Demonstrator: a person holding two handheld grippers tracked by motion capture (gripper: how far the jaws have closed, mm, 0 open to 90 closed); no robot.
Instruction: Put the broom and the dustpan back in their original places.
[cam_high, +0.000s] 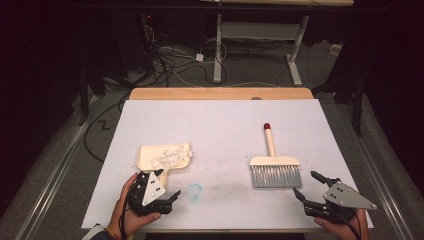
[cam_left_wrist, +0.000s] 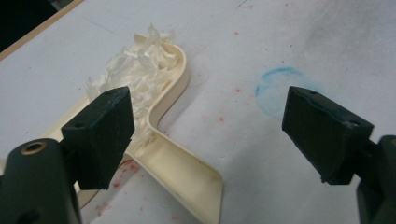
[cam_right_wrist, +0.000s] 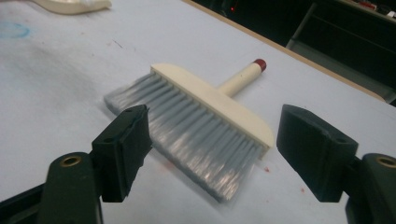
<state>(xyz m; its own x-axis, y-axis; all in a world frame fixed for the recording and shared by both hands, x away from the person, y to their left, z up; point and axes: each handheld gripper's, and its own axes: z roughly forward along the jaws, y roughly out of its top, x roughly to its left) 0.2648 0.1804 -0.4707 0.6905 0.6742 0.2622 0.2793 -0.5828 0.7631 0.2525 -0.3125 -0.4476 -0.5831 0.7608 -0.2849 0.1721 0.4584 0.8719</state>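
Scene: a white worktop (cam_high: 220, 125) carrying a hand brush and a dustpan, one gripper near each.
Brush (cam_high: 274, 167): lies flat toward the worktop's right edge, handle pointing to the far edge, grey bristles toward the near edge.
Dustpan (cam_high: 165, 156): cream plastic, left of centre, loaded with white shreds (cam_left_wrist: 135, 70); its handle points to the near edge.
Right gripper (cam_high: 308, 186): jaws wide apart with nothing between them, just short of the bristle tips.
Left gripper (cam_high: 168, 185): jaws wide and empty, at the dustpan handle (cam_left_wrist: 182, 168).
Handling, brush: likely light; bristles soft and yielding, so a poor hold; the stiff round handle (cam_right_wrist: 240, 77) or the rigid cream head is the better place.
Handling, dustpan: light, thin-walled and probably slippery; take the handle and keep it level, since the loose shreds could spill.
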